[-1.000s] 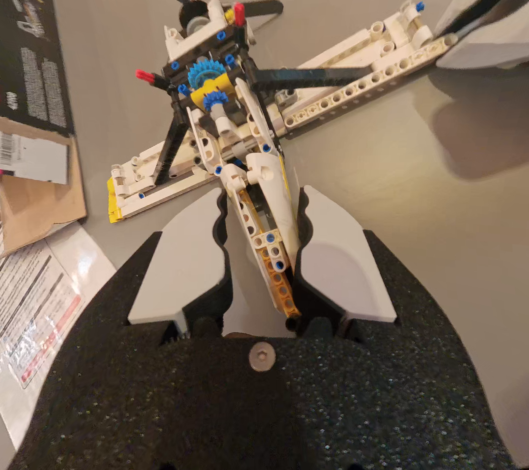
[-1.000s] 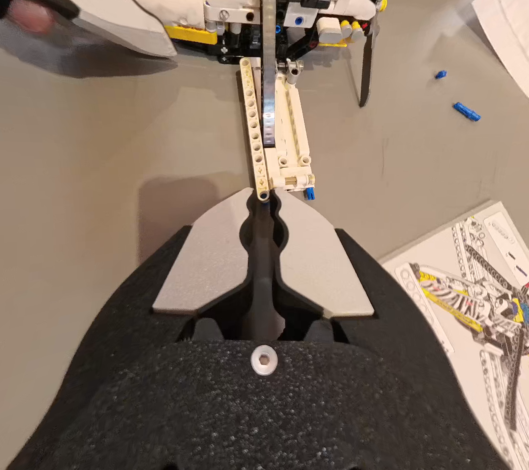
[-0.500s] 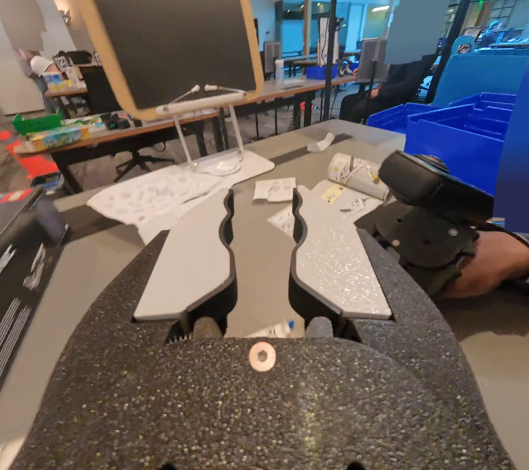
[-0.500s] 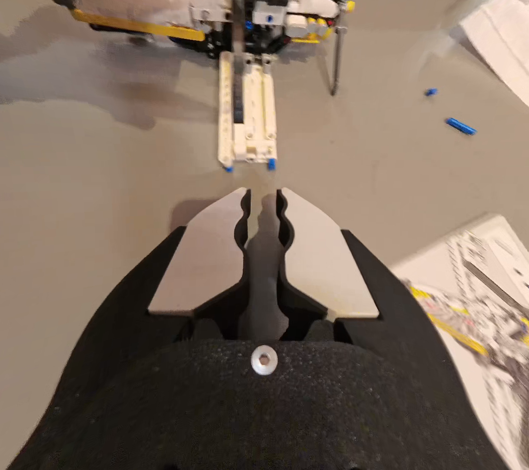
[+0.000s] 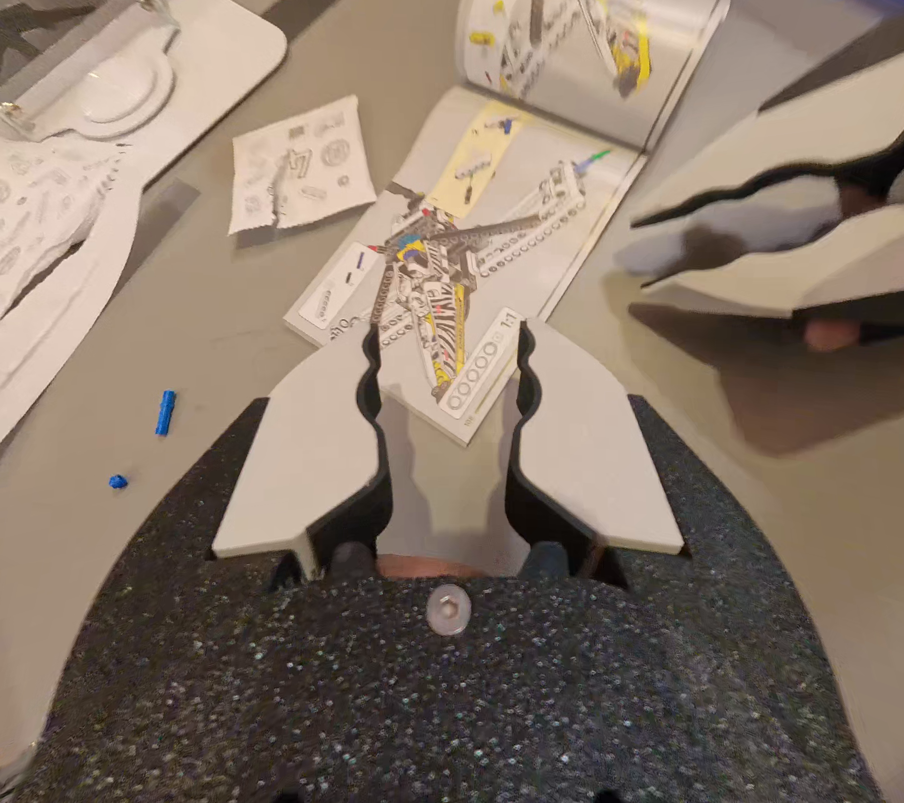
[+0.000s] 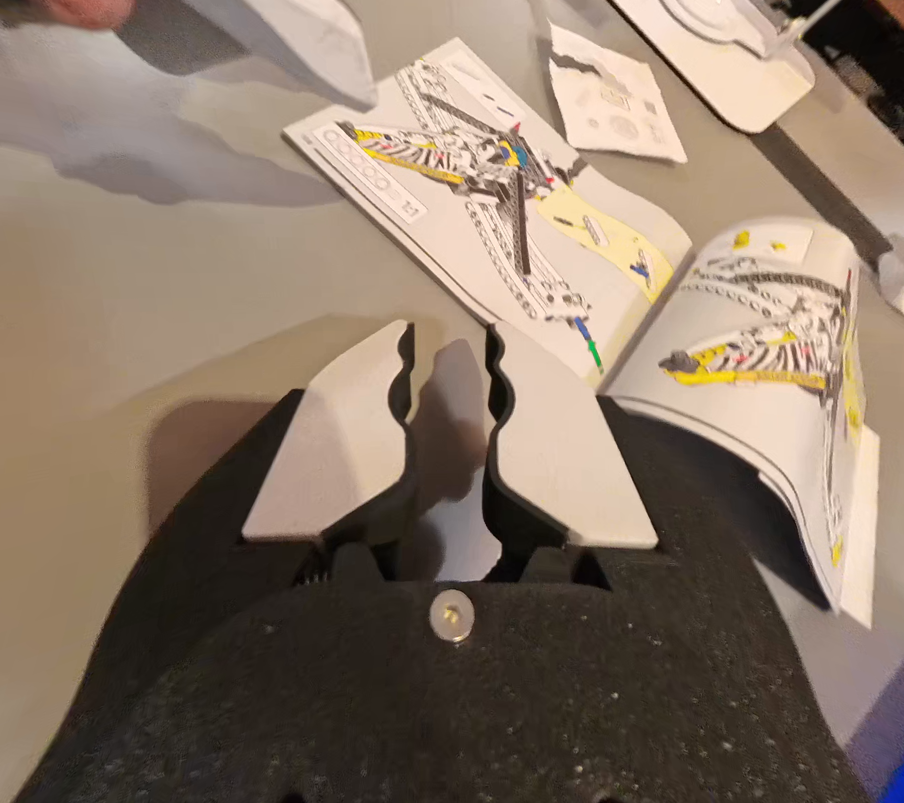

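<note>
Tongs both empty: left tongs point(image 5: 447, 334) gape wide over open instruction booklet point(image 5: 513, 212) lying flat on counter point(image 5: 195, 339); right tongs point(image 6: 450, 332) part-open beside its edge.

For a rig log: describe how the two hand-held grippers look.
Both match. The left hand-held gripper and right hand-held gripper have pale grey wedge fingers with wavy black inner pads, a speckled black body and one silver screw. No cables visible.
</note>
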Demonstrator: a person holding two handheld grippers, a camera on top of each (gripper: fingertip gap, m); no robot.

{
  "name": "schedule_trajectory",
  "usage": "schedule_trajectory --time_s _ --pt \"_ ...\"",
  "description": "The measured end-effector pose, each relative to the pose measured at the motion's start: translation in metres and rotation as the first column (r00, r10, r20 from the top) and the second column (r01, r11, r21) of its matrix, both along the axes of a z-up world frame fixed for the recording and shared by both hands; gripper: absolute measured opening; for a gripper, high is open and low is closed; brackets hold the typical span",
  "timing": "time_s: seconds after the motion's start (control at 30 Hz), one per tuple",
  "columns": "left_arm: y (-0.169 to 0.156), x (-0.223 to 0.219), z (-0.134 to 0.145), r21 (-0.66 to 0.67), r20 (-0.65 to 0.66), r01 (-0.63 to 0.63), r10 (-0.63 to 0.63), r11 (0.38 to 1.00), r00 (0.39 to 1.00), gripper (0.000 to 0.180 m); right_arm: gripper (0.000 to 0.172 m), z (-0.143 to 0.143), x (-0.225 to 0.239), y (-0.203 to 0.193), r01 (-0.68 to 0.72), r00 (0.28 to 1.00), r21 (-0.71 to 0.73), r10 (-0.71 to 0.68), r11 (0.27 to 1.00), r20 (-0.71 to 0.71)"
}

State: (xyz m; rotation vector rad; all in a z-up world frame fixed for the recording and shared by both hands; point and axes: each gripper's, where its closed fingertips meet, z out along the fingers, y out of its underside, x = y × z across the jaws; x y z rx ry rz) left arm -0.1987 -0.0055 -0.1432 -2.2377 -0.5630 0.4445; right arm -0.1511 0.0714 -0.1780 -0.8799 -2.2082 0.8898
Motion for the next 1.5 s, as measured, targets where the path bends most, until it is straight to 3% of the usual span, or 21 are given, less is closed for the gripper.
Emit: schedule_trajectory --time_s 0.23,0.4,0.67,0.93,1.23,1.5 --pt "0.03 0.011 -0.029 -0.094 0.047 0.096 -0.092 0.991 0.995 0.044 0.027 -0.008 0.006 0.024 0.051 0.996 0.024 -0.053 0.998 0.068" --pt "0.039 0.014 -0.036 -0.049 0.129 0.105 -0.098 0.993 0.987 0.04 0.027 -0.001 0.011 0.023 0.036 0.997 -0.026 -0.034 0.999 0.072" --pt "0.047 0.016 -0.042 -0.016 0.146 0.08 -0.077 0.997 0.986 0.038 0.027 0.004 0.014 0.018 0.017 0.999 -0.035 -0.015 0.999 0.051" --pt "0.044 0.015 -0.05 -0.026 0.163 0.039 -0.034 0.999 0.986 0.031 0.027 0.003 0.014 0.017 0.016 0.999 -0.049 -0.013 0.999 0.05" --pt "0.039 0.03 -0.05 -0.018 0.157 0.068 -0.065 0.998 0.985 0.031 0.027 0.004 0.018 0.016 0.01 0.998 -0.075 -0.006 0.997 0.056" --pt "0.024 0.057 -0.051 -0.053 0.151 0.127 -0.118 0.99 0.982 0.03 0.027 0.02 0.041 0.007 -0.067 0.996 -0.005 0.067 0.998 0.051"
